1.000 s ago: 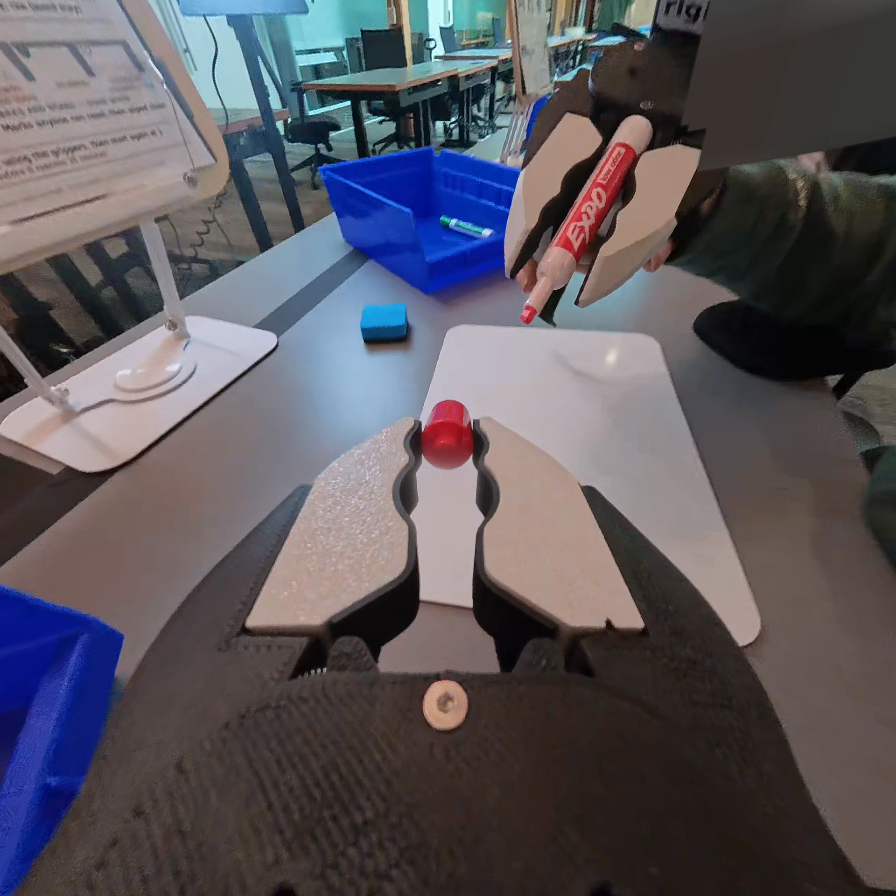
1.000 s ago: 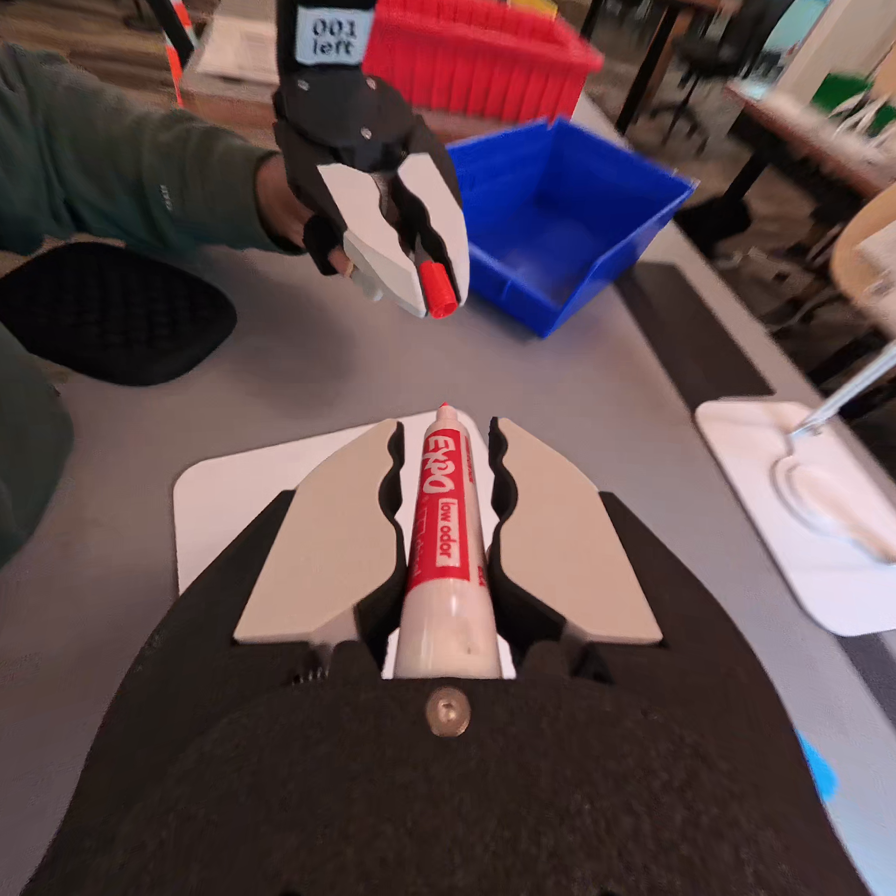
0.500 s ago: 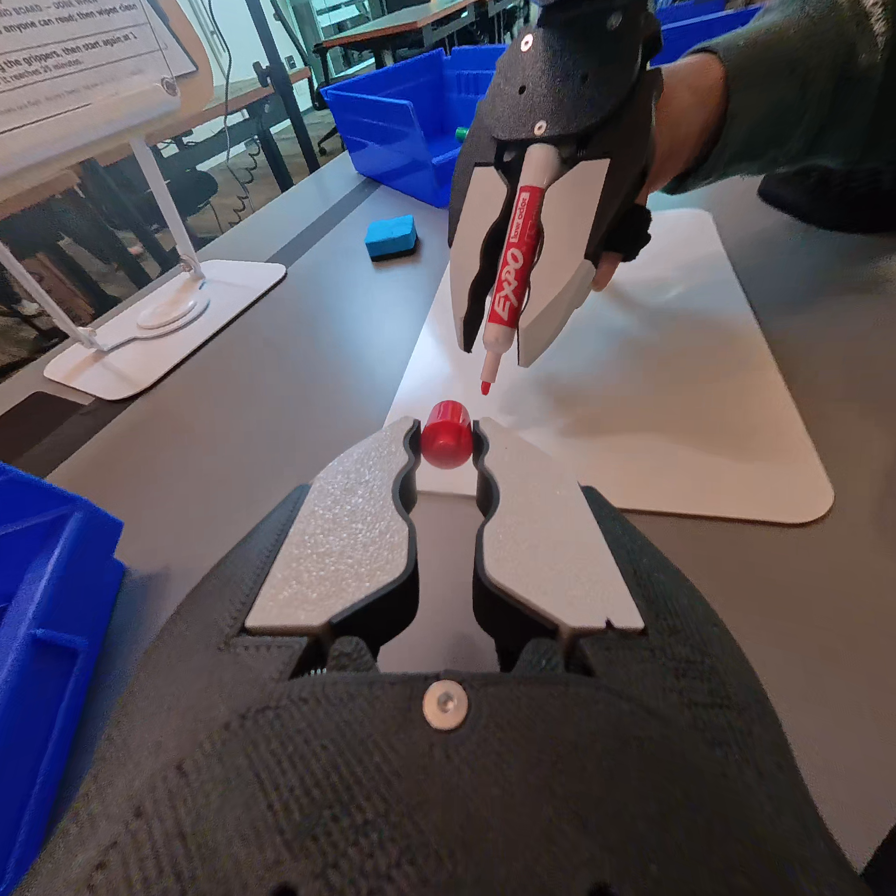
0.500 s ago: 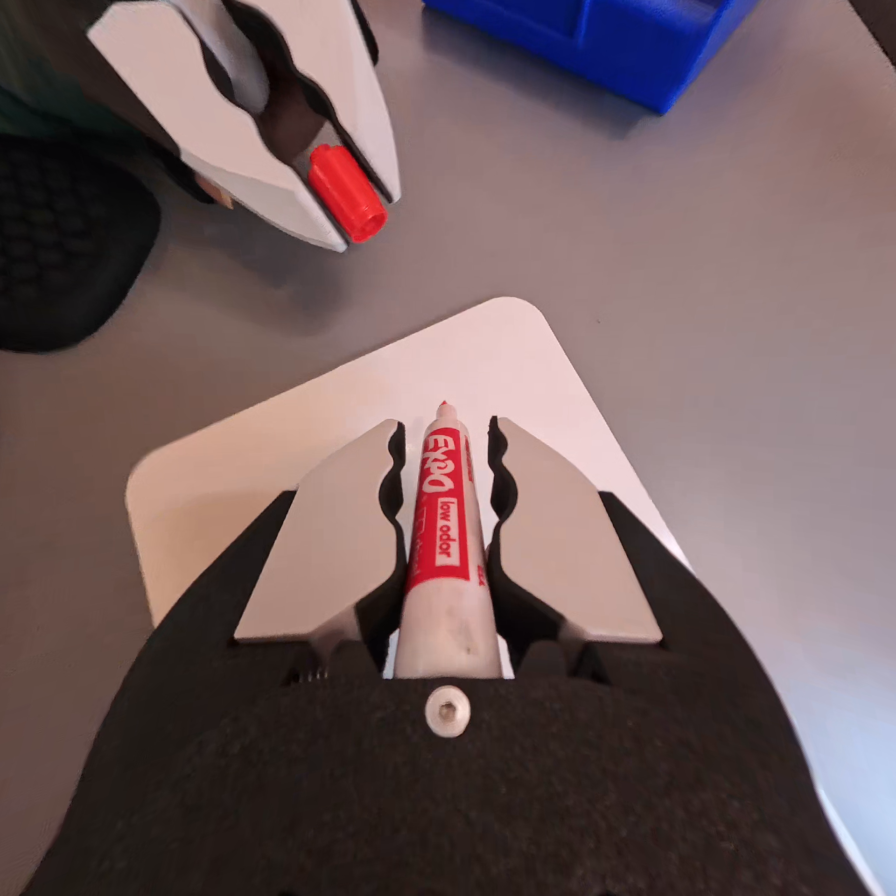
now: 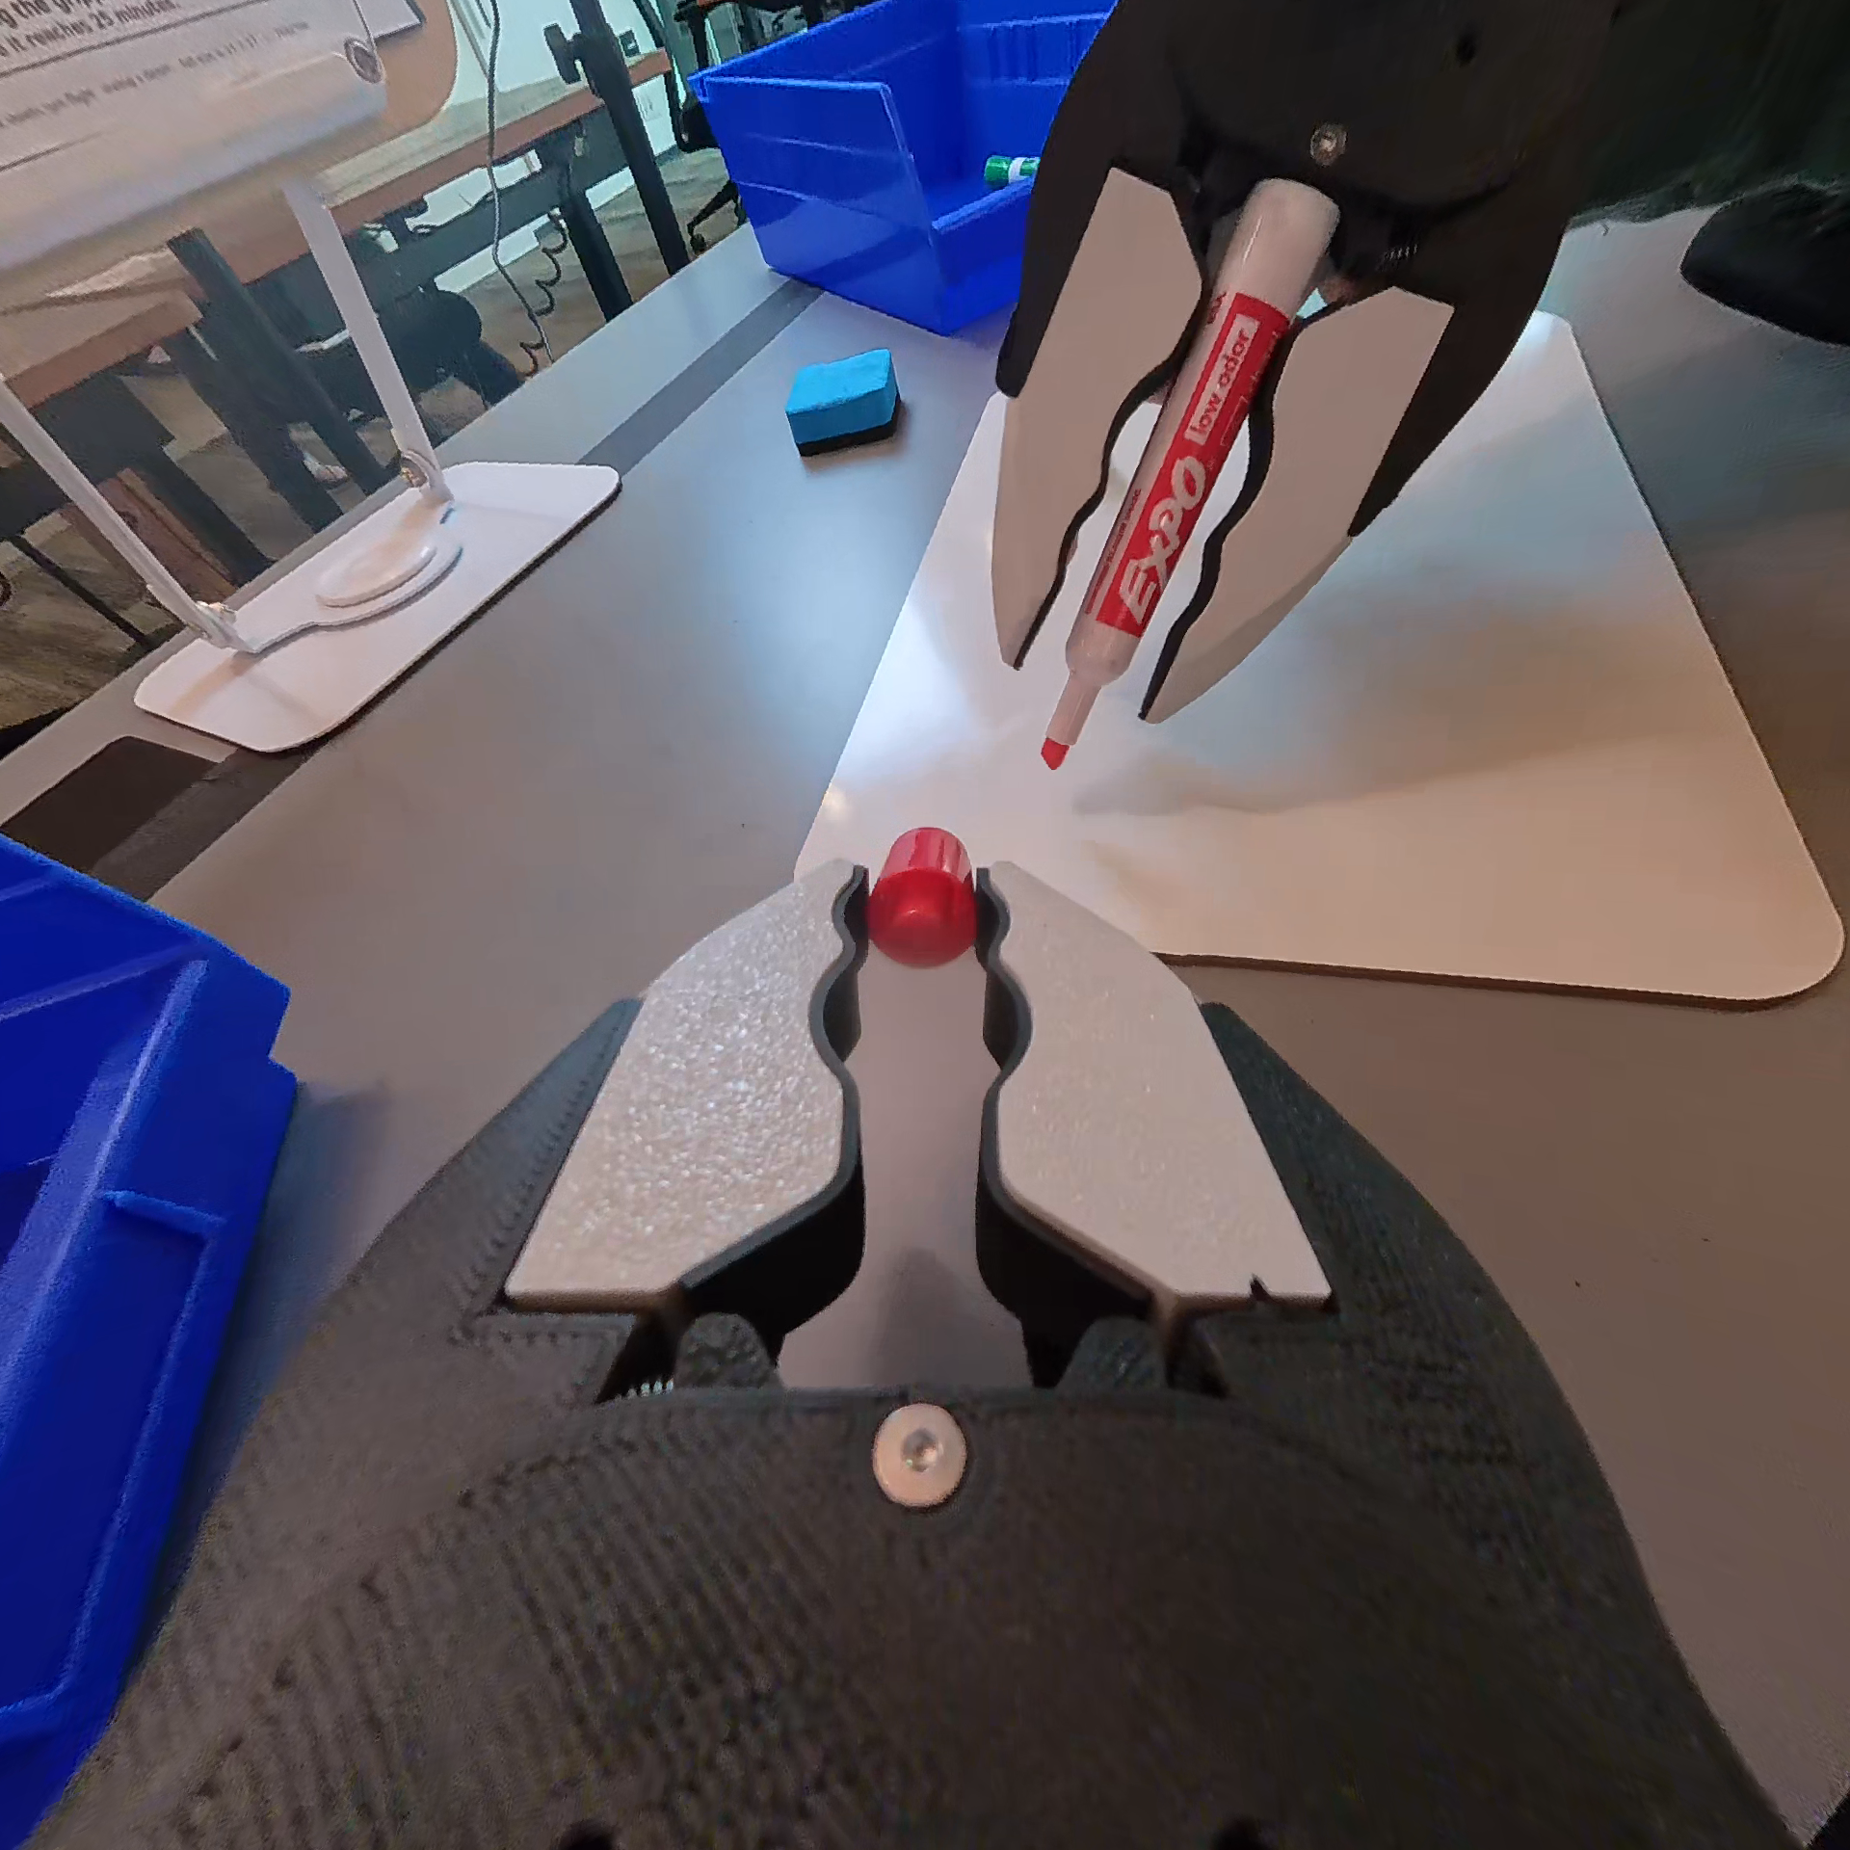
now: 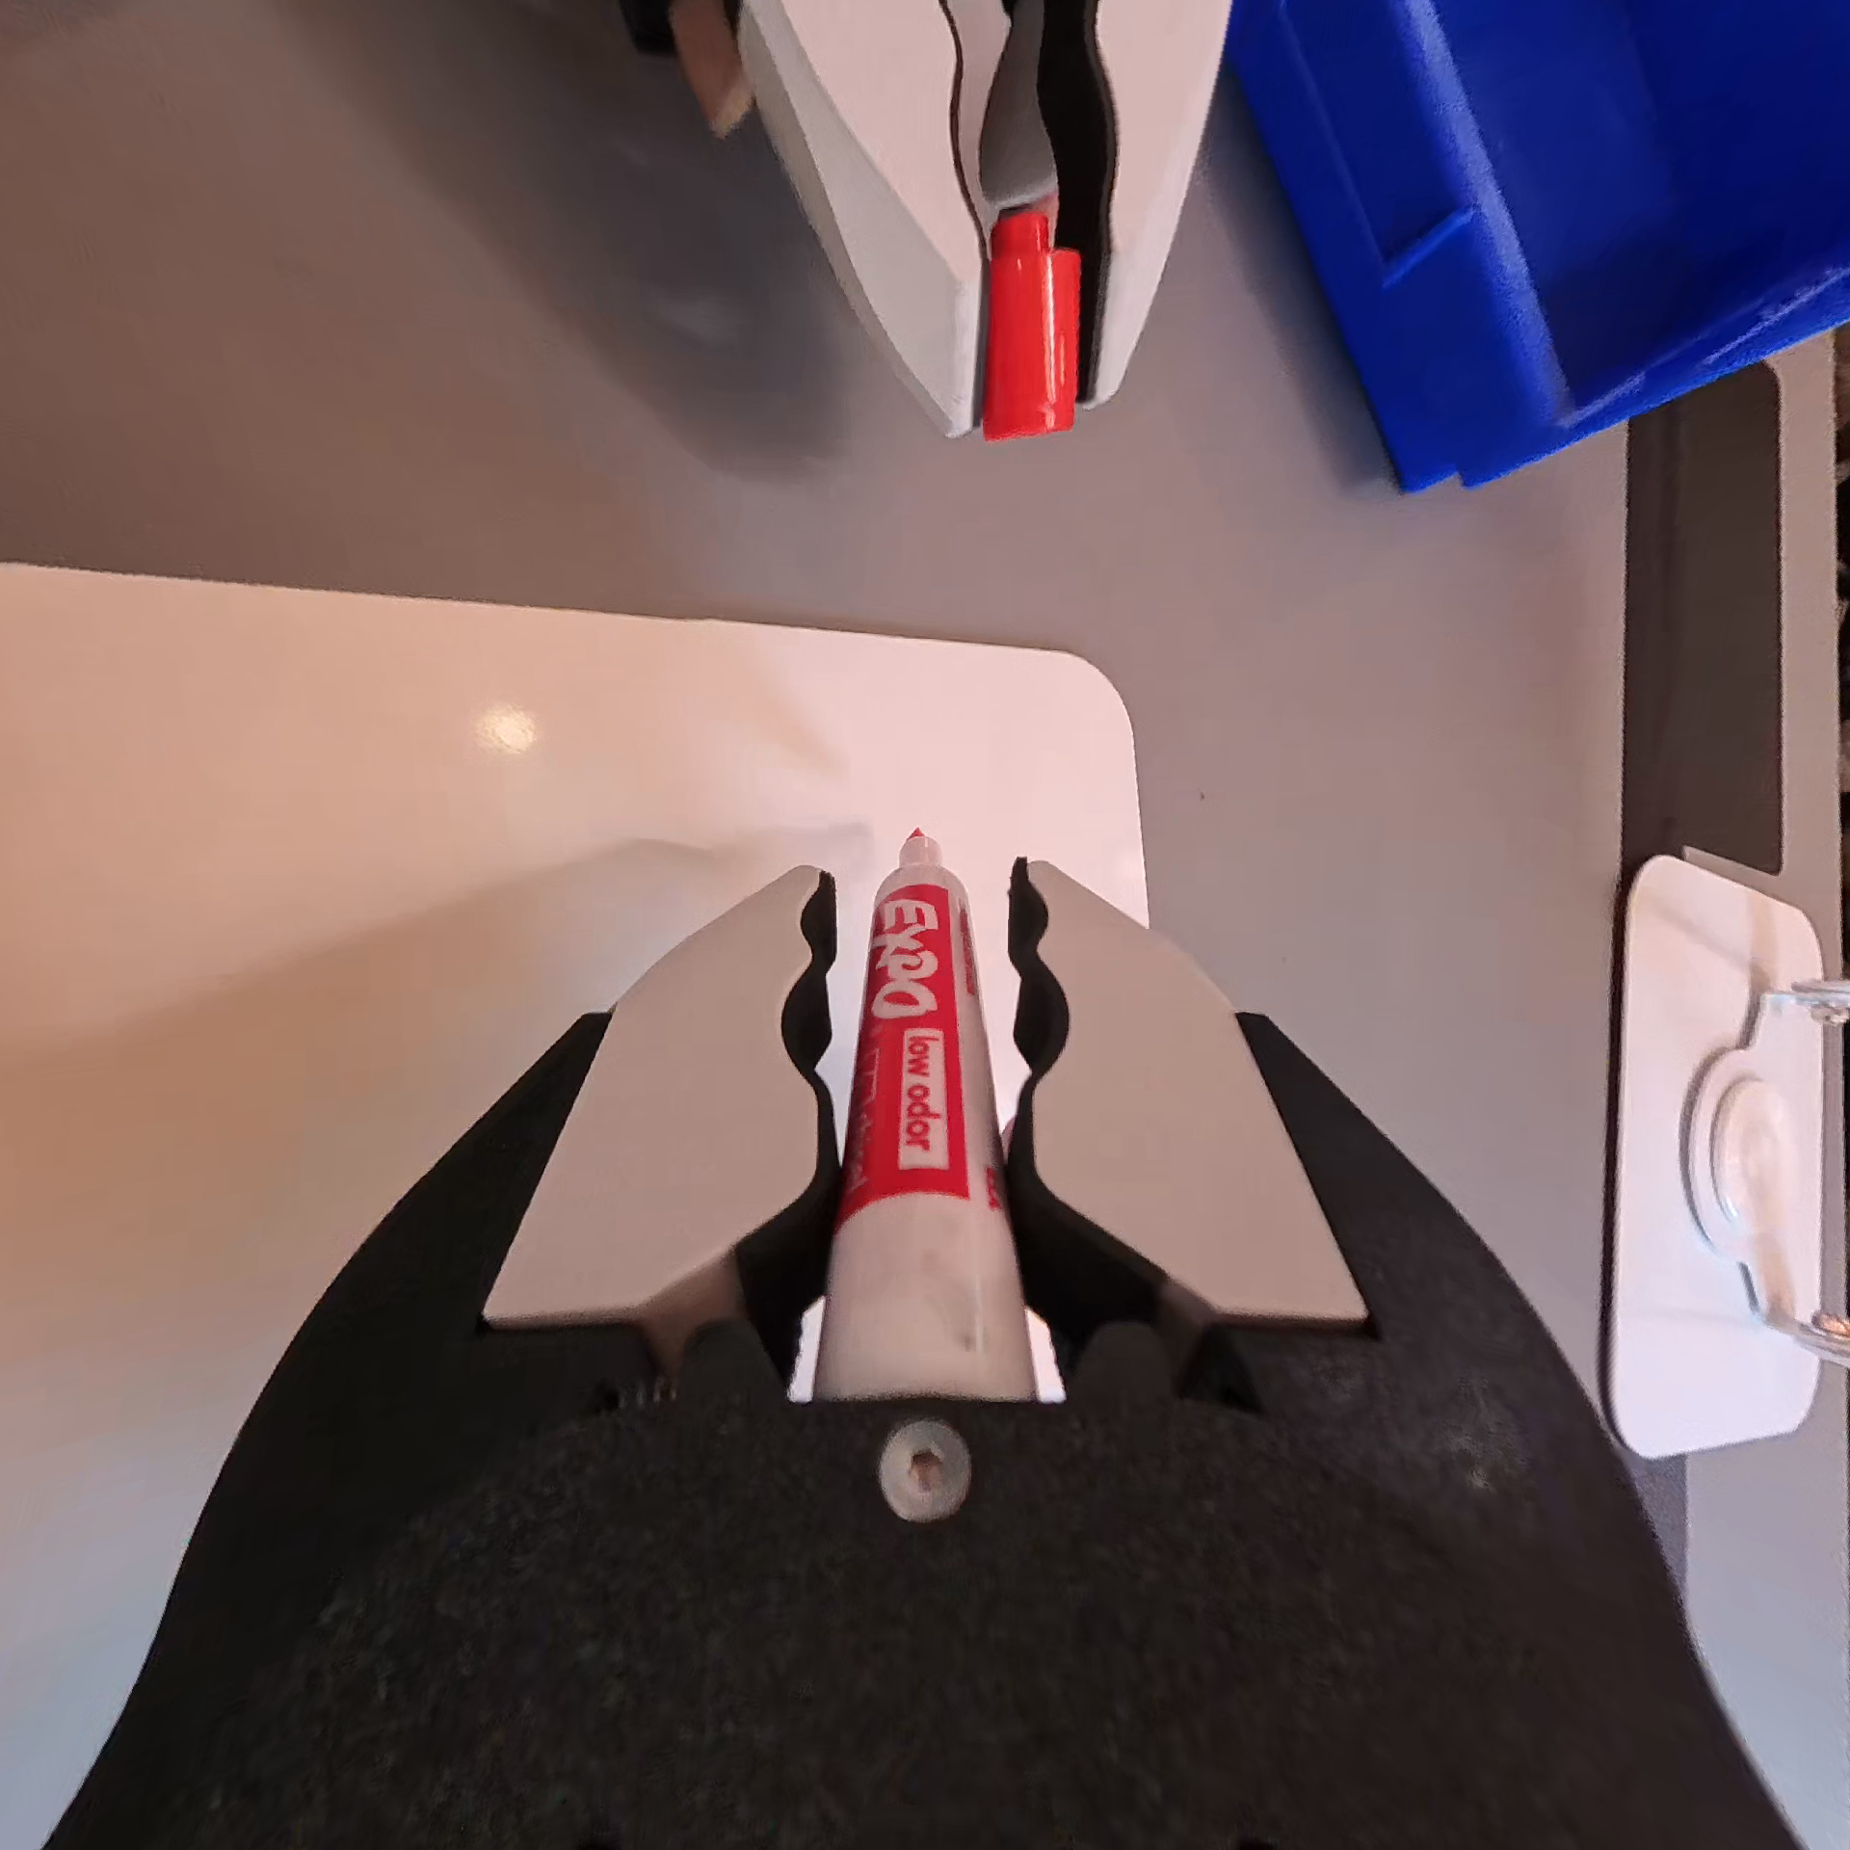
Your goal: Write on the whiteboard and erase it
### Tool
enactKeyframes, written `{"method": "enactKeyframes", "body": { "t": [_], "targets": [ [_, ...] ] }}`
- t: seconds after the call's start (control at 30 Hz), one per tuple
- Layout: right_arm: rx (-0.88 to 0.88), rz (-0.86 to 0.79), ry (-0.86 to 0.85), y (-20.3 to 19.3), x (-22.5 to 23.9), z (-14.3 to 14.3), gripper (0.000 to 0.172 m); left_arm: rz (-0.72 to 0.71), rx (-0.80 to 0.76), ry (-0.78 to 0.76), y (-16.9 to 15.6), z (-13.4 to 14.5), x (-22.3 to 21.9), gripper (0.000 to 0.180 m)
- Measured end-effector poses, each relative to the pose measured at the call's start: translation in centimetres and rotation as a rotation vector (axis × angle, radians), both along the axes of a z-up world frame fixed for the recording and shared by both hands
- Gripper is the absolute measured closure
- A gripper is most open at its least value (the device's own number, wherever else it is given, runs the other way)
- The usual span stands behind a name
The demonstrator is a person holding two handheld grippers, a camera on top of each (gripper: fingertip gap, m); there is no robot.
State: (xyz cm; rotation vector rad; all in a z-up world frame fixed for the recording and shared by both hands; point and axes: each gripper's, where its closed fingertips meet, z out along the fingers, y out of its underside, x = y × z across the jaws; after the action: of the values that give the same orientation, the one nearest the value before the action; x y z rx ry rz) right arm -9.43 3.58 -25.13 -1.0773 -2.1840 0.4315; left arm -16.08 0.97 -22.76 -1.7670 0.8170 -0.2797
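Red-labelled marker (image 6: 916,1061), light, stiff and slick-barrelled, sits gripped lengthwise deep in the right gripper (image 6: 919,881), its tip poised just above the whiteboard (image 5: 1452,801) corner; holding it mid-barrel seems soundest. The left gripper (image 5: 921,876) pinches the red cap (image 5: 921,896).

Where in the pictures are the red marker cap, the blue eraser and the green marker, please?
Red marker cap (image 5: 922,906): left wrist view, on its rounded closed end.
Blue eraser (image 5: 841,382): left wrist view, on its blue top face.
Green marker (image 5: 1011,168): left wrist view, on its visible end inside the bin.
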Motion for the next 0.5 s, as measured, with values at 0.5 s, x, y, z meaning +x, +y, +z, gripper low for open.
{"method": "enactKeyframes", "body": {
  "t": [0.5],
  "targets": [
    [0.148, 0.036, -0.198, 1.5, -0.4, -0.7, 0.137, -0.023, -0.060, -0.046, -0.3, -0.2, 0.6, 0.160]
  ]
}}
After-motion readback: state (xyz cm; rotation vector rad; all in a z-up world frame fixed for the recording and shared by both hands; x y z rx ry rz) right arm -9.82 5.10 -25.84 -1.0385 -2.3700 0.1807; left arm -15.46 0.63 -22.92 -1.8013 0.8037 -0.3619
